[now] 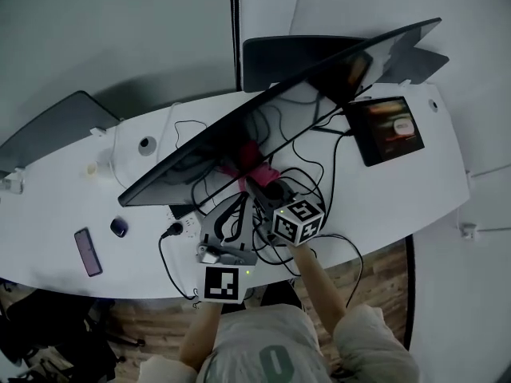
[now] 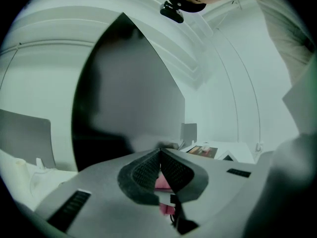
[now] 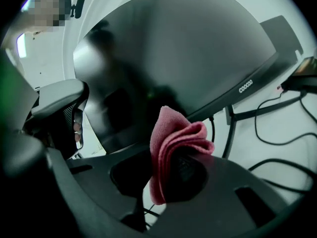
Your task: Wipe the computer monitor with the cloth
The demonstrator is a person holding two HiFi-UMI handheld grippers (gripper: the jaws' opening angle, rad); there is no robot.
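The wide dark monitor (image 1: pixel 263 122) runs slantwise across the white desk (image 1: pixel 64 206), and its screen fills the right gripper view (image 3: pixel 188 48). My right gripper (image 1: pixel 255 182) is shut on the folded pink cloth (image 3: pixel 173 143), which it holds just below the screen's lower bezel. The cloth (image 1: pixel 247 162) shows under the monitor's edge in the head view. My left gripper (image 1: pixel 233 207) sits beside the right one, nearer the desk's front. Its jaws (image 2: pixel 160 153) are shut with their tips touching, facing the dark screen (image 2: pixel 129 98). A bit of pink shows behind its pads.
Several black cables (image 1: pixel 307 170) tangle under the monitor near a power strip (image 1: pixel 182 227). A lit tablet (image 1: pixel 390 128) lies at the right. A phone (image 1: pixel 88 251) and a small dark object (image 1: pixel 118 227) lie at the left front. Chair backs (image 1: pixel 56 126) stand behind the desk.
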